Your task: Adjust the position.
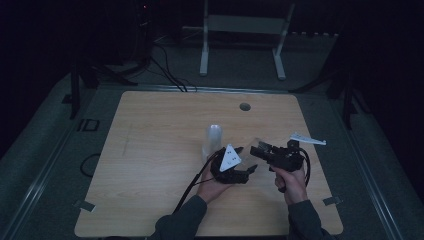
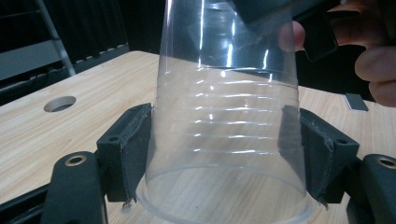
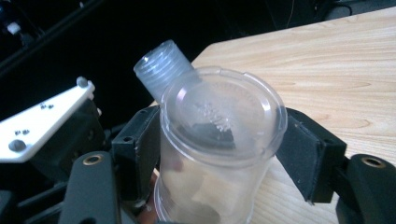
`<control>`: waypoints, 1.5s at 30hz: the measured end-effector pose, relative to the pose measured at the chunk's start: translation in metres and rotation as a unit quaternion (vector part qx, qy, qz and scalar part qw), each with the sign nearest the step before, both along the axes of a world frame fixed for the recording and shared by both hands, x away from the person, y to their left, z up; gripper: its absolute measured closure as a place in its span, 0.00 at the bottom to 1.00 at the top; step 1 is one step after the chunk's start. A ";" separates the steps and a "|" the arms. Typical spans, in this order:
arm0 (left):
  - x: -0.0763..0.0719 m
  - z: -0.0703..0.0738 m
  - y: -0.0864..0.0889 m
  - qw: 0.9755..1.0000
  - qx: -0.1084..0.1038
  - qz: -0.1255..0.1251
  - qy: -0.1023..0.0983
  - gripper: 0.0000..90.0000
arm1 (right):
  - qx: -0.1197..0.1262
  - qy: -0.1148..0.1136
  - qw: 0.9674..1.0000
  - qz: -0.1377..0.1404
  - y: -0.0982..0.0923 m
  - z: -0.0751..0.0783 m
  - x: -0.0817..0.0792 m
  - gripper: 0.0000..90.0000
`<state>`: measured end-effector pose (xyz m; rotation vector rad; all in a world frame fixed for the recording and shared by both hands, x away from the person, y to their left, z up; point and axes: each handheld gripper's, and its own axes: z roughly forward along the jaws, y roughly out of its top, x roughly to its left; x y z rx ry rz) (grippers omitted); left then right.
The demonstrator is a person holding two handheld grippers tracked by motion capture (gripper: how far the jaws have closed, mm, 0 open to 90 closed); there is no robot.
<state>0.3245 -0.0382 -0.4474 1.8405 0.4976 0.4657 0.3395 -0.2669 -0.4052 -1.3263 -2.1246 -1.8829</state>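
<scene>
A clear plastic cup [image 2: 226, 107] lies level between my two grippers over the table's front middle. My left gripper [image 2: 224, 140] is shut on it near the rim, with both pads [image 2: 133, 149] pressed on its ribbed wall. From the other side my right gripper [image 3: 224, 144] stands open around the cup's closed base [image 3: 219, 112], its right pad [image 3: 306, 154] a little off the wall. In the high view the left gripper [image 1: 248, 171] and the right gripper [image 1: 259, 150] meet tip to tip, each in a hand.
A stack of clear ribbed cups [image 1: 213, 140] stands on the wooden table [image 1: 150, 150] just left of the grippers, also seen behind the held cup [image 3: 163, 67]. A round hole [image 1: 244, 106] is near the far edge. Beyond the table are a white stand [image 1: 242, 25] and floor cables [image 1: 167, 72].
</scene>
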 end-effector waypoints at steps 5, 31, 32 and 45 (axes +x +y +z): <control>0.001 0.002 0.006 1.000 0.000 0.001 0.002 0.32 | -0.026 -0.009 0.999 0.017 -0.001 0.003 -0.002 0.36; -0.002 0.008 0.020 0.999 0.018 -0.027 -0.001 0.33 | -0.257 -0.058 0.962 0.073 -0.011 0.025 -0.009 0.41; -0.001 0.009 0.021 0.999 0.019 -0.027 -0.001 0.33 | -0.257 -0.058 0.962 0.073 -0.011 0.025 -0.009 0.41; 0.002 0.010 0.027 0.999 0.029 -0.038 -0.003 0.32 | -0.382 -0.085 0.912 0.121 0.006 0.035 -0.012 0.41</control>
